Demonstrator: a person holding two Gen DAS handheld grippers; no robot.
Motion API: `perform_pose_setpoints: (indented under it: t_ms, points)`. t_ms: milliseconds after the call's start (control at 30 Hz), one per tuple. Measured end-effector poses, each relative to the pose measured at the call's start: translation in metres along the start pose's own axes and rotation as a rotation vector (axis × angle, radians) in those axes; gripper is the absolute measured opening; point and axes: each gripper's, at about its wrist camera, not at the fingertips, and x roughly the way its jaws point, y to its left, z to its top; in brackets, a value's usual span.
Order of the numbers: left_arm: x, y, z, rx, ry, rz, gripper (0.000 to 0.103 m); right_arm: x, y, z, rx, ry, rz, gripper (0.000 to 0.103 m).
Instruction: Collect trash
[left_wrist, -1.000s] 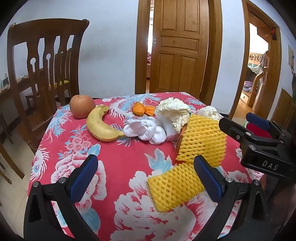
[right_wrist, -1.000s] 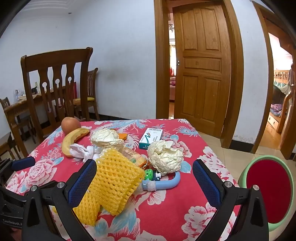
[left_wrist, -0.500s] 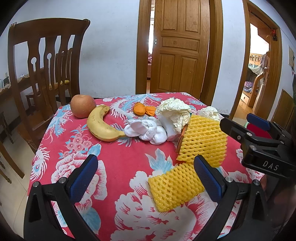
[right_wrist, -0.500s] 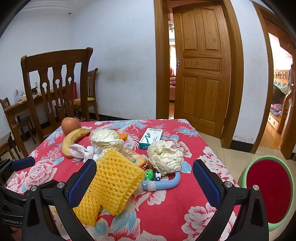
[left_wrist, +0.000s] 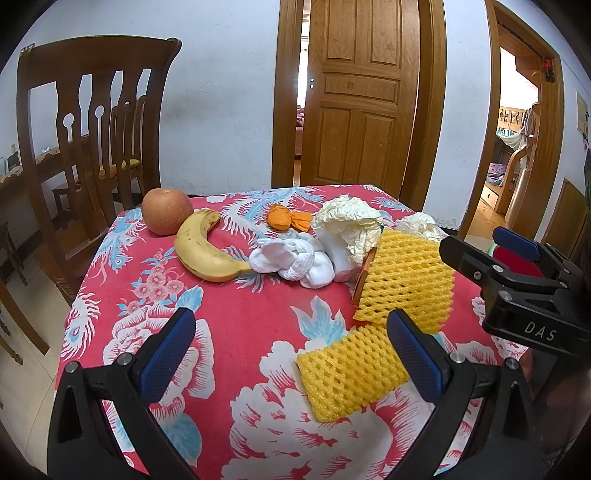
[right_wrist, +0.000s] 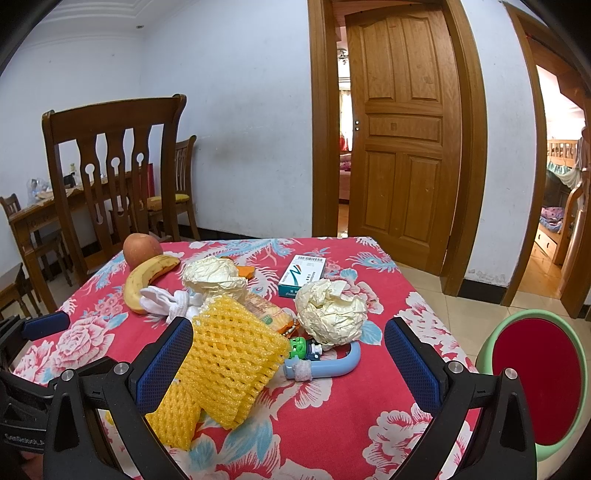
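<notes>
Room: white walls, a wooden door (right_wrist: 402, 140) ajar straight ahead, a second doorway on the right, tiled floor. A tall wooden chair (left_wrist: 88, 122) stands at the far left edge of the table (left_wrist: 236, 325), which wears a red flowered cloth. On the floor right of the table sits a green bin with a red lid (right_wrist: 535, 380).

My left gripper (left_wrist: 291, 354) hangs low over the near edge, fingers spread wide, nothing between them. My right gripper (right_wrist: 288, 362) is just beside it, also spread wide and empty; its arm shows at the right of the left wrist view.

Trash: a big yellow foam net (right_wrist: 232, 358) props up on a snack packet (right_wrist: 269, 314), just ahead of my right gripper's left finger. A flat yellow foam net (left_wrist: 351, 373) lies on the cloth touching the big one, just inside my left gripper's right finger (left_wrist: 417, 354). Two crumpled paper balls: one mid-table (right_wrist: 214, 277), one nearer the right side (right_wrist: 330, 314), ahead between my right fingers. An orange wrapper (left_wrist: 288, 218) sits farther back.

Other stuff: banana (left_wrist: 207, 247) touching an apple (left_wrist: 166, 210) at far left, white socks (left_wrist: 295, 262) by the banana tip, a blue-white box (right_wrist: 303, 275) far back, a blue curved toy (right_wrist: 325, 362) under the right paper ball.
</notes>
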Motion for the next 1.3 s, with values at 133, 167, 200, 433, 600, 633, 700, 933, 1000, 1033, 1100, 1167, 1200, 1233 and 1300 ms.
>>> perform_pose_setpoints:
  t_ms: [133, 167, 200, 433, 600, 633, 700, 933, 1000, 1033, 1100, 1167, 1200, 1233, 1300]
  points:
    - [0.0, 0.0, -0.0001, -0.001, 0.0, 0.0, 0.102, -0.0004, -0.0018, -0.001, 0.001, 0.001, 0.001, 0.103]
    - [0.0, -0.0001, -0.0002, -0.001, -0.001, 0.001, 0.102, -0.0002, -0.0017, -0.0011, 0.001, 0.001, 0.001, 0.103]
    - [-0.0004, 0.0004, -0.0001, -0.003, -0.002, 0.001, 0.102, -0.0001, -0.0015, -0.0012, 0.001, 0.001, 0.001, 0.103]
    - [-0.0012, 0.0023, 0.0006, -0.004, 0.001, 0.003, 0.102, -0.0007, -0.0002, 0.0005, -0.001, -0.003, -0.001, 0.103]
    - [-0.0013, 0.0032, 0.0011, -0.003, 0.002, 0.003, 0.102, 0.0007, 0.0, 0.0004, 0.0, 0.004, 0.001, 0.103]
    - [-0.0013, 0.003, 0.0009, -0.004, 0.001, 0.002, 0.102, 0.0003, 0.0011, 0.0, 0.0, 0.005, 0.002, 0.103]
    - [-0.0009, 0.0027, 0.0009, -0.005, 0.001, 0.003, 0.102, 0.0001, 0.0011, 0.0001, 0.0, 0.003, 0.003, 0.103]
    - [-0.0009, 0.0028, 0.0007, -0.003, 0.001, 0.003, 0.102, 0.0013, 0.0009, -0.0002, -0.004, 0.006, 0.001, 0.103]
    - [-0.0006, 0.0024, 0.0004, -0.004, 0.002, 0.002, 0.102, 0.0013, 0.0008, 0.0, -0.003, 0.006, 0.0, 0.103]
    - [-0.0007, 0.0027, 0.0004, -0.005, 0.001, 0.002, 0.102, 0.0014, 0.0009, 0.0002, -0.002, 0.005, 0.0, 0.103]
    - [-0.0005, 0.0022, 0.0003, -0.004, 0.0, 0.002, 0.102, 0.0014, 0.0006, 0.0005, 0.0, 0.002, 0.001, 0.103]
    - [-0.0005, 0.0023, 0.0003, -0.003, 0.001, 0.002, 0.102, 0.0009, 0.0006, 0.0002, 0.0, 0.0, 0.001, 0.103]
    - [-0.0006, 0.0024, 0.0004, -0.003, 0.001, 0.002, 0.102, 0.0011, 0.0007, 0.0003, -0.001, -0.001, 0.001, 0.103]
    - [-0.0006, 0.0024, 0.0004, -0.003, 0.0, 0.002, 0.102, 0.0008, 0.0008, 0.0002, -0.002, -0.002, 0.001, 0.103]
    - [-0.0005, 0.0024, 0.0005, -0.003, 0.001, 0.002, 0.102, -0.0001, 0.0005, -0.0002, -0.002, -0.003, 0.0, 0.103]
